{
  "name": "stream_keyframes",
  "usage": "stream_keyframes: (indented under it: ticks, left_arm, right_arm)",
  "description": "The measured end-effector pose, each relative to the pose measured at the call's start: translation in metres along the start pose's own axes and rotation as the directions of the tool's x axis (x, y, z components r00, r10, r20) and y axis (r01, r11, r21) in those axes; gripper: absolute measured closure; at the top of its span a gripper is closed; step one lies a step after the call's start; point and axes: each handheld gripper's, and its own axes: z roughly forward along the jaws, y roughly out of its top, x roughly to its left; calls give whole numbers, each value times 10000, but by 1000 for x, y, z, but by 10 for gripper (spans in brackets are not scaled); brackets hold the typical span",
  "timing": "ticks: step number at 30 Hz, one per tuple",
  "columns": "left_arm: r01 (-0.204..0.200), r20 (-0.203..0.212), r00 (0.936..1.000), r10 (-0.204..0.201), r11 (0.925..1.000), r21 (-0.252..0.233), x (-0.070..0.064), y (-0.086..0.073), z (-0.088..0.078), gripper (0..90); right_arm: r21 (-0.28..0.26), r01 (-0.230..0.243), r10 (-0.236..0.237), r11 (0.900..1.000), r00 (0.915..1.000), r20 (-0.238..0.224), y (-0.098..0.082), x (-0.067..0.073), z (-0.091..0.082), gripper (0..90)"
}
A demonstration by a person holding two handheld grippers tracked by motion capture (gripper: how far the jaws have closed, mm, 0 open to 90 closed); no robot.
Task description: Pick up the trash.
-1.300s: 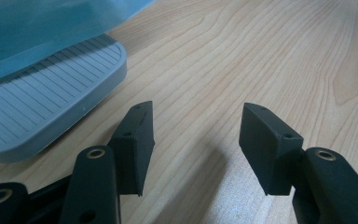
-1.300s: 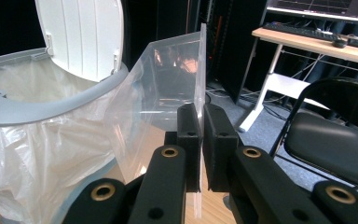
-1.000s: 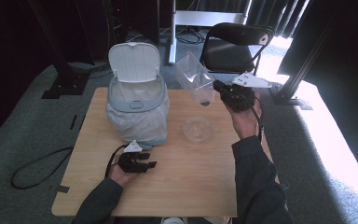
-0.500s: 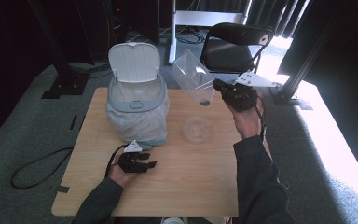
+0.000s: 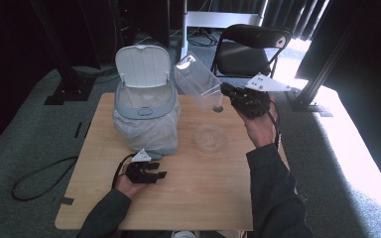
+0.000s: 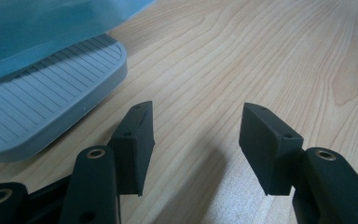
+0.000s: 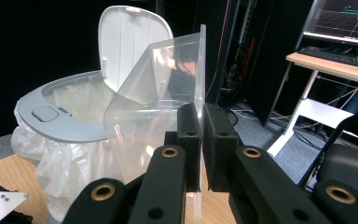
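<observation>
We see one clear plastic container [image 5: 197, 82] held up in the air, tipped toward the open bin [image 5: 144, 106]; its mouth faces the bin's rim. In the right gripper view the container's [image 7: 161, 107] thin wall runs straight down between the two fingers [image 7: 189, 140], which are clenched on it from both sides, so the right gripper [image 5: 228, 93] grasps the container by its edge, the body of it hanging out to the left of the fingers. A small dark object [image 5: 219, 108] shows just below the container, above the table [image 5: 203, 198]; we cannot tell what it is.

On the table under the held container lies one clear round lid [image 5: 210, 137], near the bin's bag. We count one bin, lined with a white bag, its white lid standing upright.

The left gripper [image 5: 155, 174] rests on the table in front of the bin. In the left gripper view its fingers [image 6: 135, 140] are spread apart with bare wood between them, beside the bin's grey pedal [image 6: 46, 116].

One black folding chair [image 5: 250, 47] stands beyond the table.
</observation>
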Motion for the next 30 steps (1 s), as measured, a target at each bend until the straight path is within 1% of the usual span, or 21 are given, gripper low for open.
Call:
stream_keyframes:
  ticks: [7,10,14,30]
  left_arm:
    - [50,11,10000,-50,10000,-25,0,0,0,452]
    - [7,6,10000,-7,10000,-7,0,0,0,452]
    - [16,10,10000,-16,10000,-31,0,0,0,452]
    - [-18,-35,10000,18,10000,-31,0,0,0,451]
  right_arm:
    - [-79,111,-113,9999,9996,-265,5,4,3,862]
    - [-118,118,-122,9999,9993,-342,7,5,3,862]
    - [-149,242,-248,9996,9988,-424,10,8,4,862]
    - [-317,356,-379,9989,9965,-747,16,16,9,862]
